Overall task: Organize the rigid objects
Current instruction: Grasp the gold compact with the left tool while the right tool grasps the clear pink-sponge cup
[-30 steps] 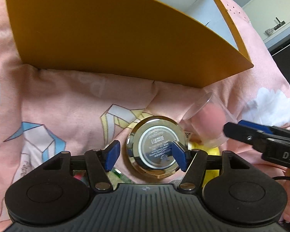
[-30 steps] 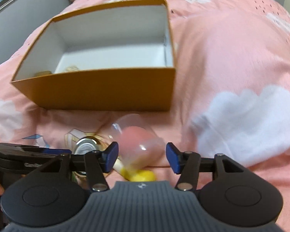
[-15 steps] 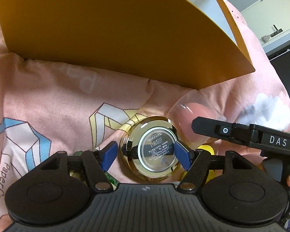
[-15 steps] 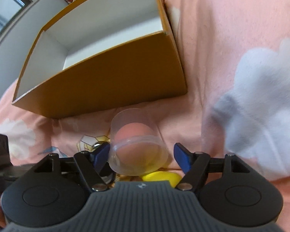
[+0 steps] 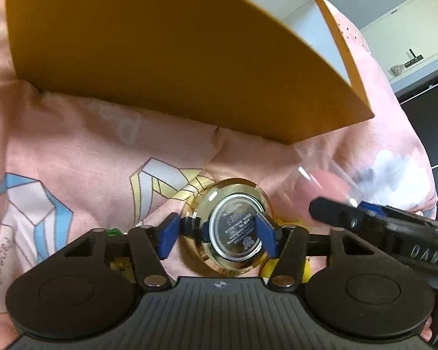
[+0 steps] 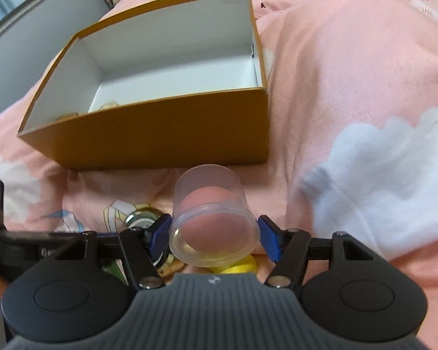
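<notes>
A gold watch (image 5: pixel 233 227) lies face down on the pink bedspread between the blue pads of my left gripper (image 5: pixel 217 236), which is shut on it, one pad on its crown side. A clear plastic cup with a pink sponge inside (image 6: pixel 211 221) sits between the pads of my right gripper (image 6: pixel 214 236), which is shut on it and holds it tilted. The cup (image 5: pixel 324 183) and the right gripper's finger (image 5: pixel 365 218) also show in the left wrist view. The orange box (image 6: pixel 160 134) with a white inside stands just beyond both.
A yellow object (image 6: pixel 236 267) lies under the cup near the right gripper. A small green item (image 5: pixel 112 232) lies by the left gripper. Small items (image 6: pixel 108 105) lie in the box's near left corner. The pink bedspread (image 6: pixel 365 87) stretches to the right.
My right gripper has shut on the cup and lifted it, tilting it. My left gripper has closed on the watch, which has turned slightly.
</notes>
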`<control>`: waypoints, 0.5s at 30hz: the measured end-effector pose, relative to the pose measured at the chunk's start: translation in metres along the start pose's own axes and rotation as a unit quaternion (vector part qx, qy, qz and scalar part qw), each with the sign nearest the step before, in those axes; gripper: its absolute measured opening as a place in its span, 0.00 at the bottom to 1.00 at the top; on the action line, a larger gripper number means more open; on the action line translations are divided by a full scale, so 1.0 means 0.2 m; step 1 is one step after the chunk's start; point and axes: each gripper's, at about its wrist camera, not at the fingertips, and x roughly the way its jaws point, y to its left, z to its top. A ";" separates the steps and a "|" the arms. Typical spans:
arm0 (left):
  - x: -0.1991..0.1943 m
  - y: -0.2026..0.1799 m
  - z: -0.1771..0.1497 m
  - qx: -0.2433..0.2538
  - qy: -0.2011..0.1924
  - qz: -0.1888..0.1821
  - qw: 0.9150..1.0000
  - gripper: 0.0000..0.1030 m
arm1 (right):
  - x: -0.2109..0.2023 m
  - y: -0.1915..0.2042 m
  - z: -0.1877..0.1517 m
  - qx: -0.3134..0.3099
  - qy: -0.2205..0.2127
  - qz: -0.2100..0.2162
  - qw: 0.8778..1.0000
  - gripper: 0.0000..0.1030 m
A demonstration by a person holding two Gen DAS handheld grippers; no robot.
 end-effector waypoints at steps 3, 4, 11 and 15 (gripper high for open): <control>-0.07 -0.03 0.00 0.015 -0.023 0.008 1.000 0.46 | -0.01 0.05 -0.02 -0.030 0.005 -0.011 0.999 0.62; -0.09 -0.04 -0.01 0.021 -0.028 0.011 0.999 0.43 | -0.01 0.07 -0.03 -0.039 0.008 -0.012 0.999 0.62; -0.17 -0.13 -0.05 0.063 -0.038 0.010 0.997 0.34 | 0.01 0.06 -0.05 -0.047 0.025 -0.024 0.998 0.62; -0.17 -0.16 -0.07 0.078 -0.028 -0.007 0.997 0.34 | 0.01 0.06 -0.05 -0.051 0.025 -0.034 0.998 0.62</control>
